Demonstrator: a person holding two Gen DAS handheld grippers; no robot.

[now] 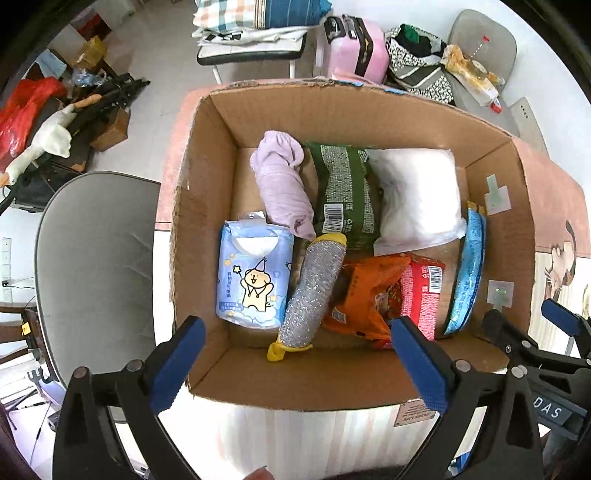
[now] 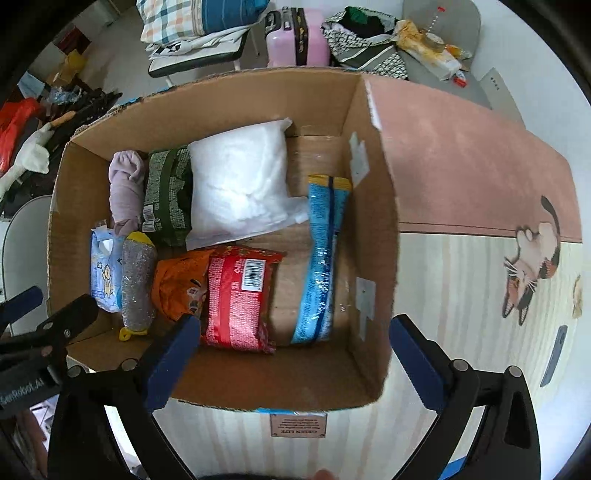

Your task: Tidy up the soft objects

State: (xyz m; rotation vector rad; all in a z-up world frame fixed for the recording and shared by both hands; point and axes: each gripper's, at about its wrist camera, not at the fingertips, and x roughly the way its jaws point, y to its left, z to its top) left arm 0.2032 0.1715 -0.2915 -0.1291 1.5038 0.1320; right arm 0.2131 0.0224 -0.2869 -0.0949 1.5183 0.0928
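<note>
An open cardboard box [image 1: 207, 221] [image 2: 373, 206] holds several soft things: a lilac rolled cloth [image 1: 282, 184] [image 2: 125, 184], a green packet [image 1: 343, 192] [image 2: 168, 195], a white pillow bag [image 1: 417, 195] [image 2: 240, 184], a blue tissue pack [image 1: 253, 280] [image 2: 107, 273], a silver scrubber [image 1: 312, 295] [image 2: 138, 288], an orange bag [image 1: 365, 295] [image 2: 181, 284], a red packet [image 1: 423, 291] [image 2: 240, 299] and a blue sleeve [image 1: 467, 269] [image 2: 321, 258]. My left gripper [image 1: 295, 365] is open and empty above the box's near wall. My right gripper [image 2: 291, 358] is open and empty above the near right corner.
The box stands on a table with a pink and wood-print cloth [image 2: 461, 155]. A grey chair [image 1: 96, 266] is at the left. Behind are a pink case [image 1: 354, 48], folded bedding [image 1: 255, 18] and a cluttered chair [image 1: 476, 55].
</note>
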